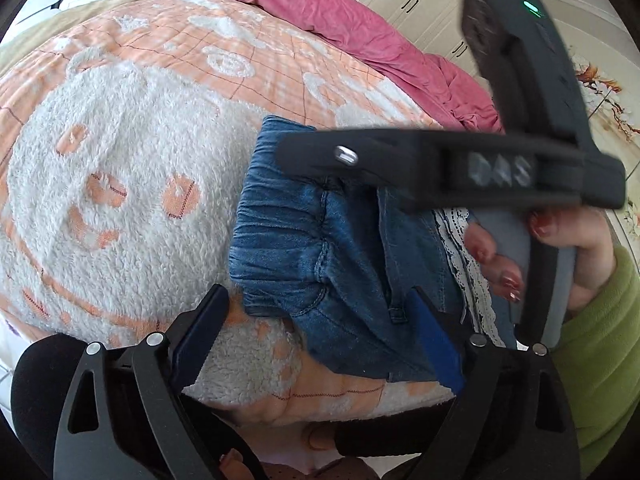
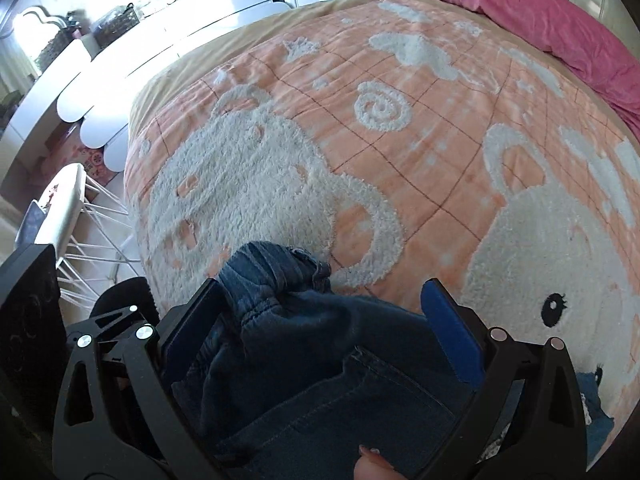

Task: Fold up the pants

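Pants point(image 1: 328, 256): blue denim, bunched near the front edge of an orange and white fleece blanket point(image 1: 132, 168) on a bed.
Left gripper point(image 1: 320, 344): fingers wide apart over the pants' waistband edge, gripping nothing.
Right gripper point(image 2: 320, 328): fingers wide, denim lying loose between them.

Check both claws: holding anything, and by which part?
Nothing held. Left claw and right claw both stand open over the jeans, near the elastic waistband.

pants point(image 1: 328, 264) on blanket point(image 1: 132, 184), quilt point(image 1: 352, 28) behind
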Tool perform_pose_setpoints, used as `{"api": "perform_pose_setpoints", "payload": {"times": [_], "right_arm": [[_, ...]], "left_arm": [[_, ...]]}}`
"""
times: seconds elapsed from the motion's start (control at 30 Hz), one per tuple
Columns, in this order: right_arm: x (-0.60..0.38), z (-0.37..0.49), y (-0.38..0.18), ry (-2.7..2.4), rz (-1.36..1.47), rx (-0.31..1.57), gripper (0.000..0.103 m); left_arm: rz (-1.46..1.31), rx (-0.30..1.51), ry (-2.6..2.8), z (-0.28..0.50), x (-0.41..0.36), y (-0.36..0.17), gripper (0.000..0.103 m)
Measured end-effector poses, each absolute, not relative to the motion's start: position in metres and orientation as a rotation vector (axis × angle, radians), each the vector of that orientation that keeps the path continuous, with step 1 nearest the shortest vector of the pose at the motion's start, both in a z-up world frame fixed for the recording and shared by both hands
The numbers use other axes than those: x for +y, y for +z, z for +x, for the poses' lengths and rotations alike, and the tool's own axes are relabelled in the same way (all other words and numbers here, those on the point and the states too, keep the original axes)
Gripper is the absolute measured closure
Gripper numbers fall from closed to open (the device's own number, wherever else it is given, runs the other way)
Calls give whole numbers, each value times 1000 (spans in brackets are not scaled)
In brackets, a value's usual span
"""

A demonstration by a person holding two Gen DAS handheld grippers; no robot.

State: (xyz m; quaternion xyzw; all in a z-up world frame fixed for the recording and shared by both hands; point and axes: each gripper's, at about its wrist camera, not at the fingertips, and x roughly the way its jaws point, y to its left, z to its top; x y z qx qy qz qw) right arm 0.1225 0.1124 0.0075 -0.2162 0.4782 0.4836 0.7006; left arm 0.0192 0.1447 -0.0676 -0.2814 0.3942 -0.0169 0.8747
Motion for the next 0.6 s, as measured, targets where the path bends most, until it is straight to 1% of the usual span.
{"api": "perform_pose_setpoints", "payload": {"times": [0.07, 0.1, 0.13, 0.17, 0.27, 0.33, 0.43, 0.6], "right_arm": [[121, 125, -2, 1113, -473, 1109, 25], [124, 124, -8, 1132, -474, 1135, 43], [125, 123, -14, 1147, -469, 1155, 56], [125, 119, -16, 1159, -463, 1150, 60], [118, 114, -12, 1182, -435, 1105, 66], [108, 117, -5, 1205, -369, 1103, 70], [91, 123, 12, 1244, -281, 1084, 73], [60, 125, 37, 1283, -172, 1030, 73]], "left_arm": [[-583, 825, -32, 20, 144, -68, 15], [-582, 826, -32, 20, 144, -68, 15], [-581, 828, -31, 21, 144, -69, 15], [-581, 830, -31, 21, 144, -70, 14], [-584, 823, -43, 26, 144, -72, 10], [-586, 819, -43, 25, 144, -72, 9], [-580, 816, -39, 30, 142, -72, 8], [-602, 808, -86, 36, 136, -69, 6]]}}
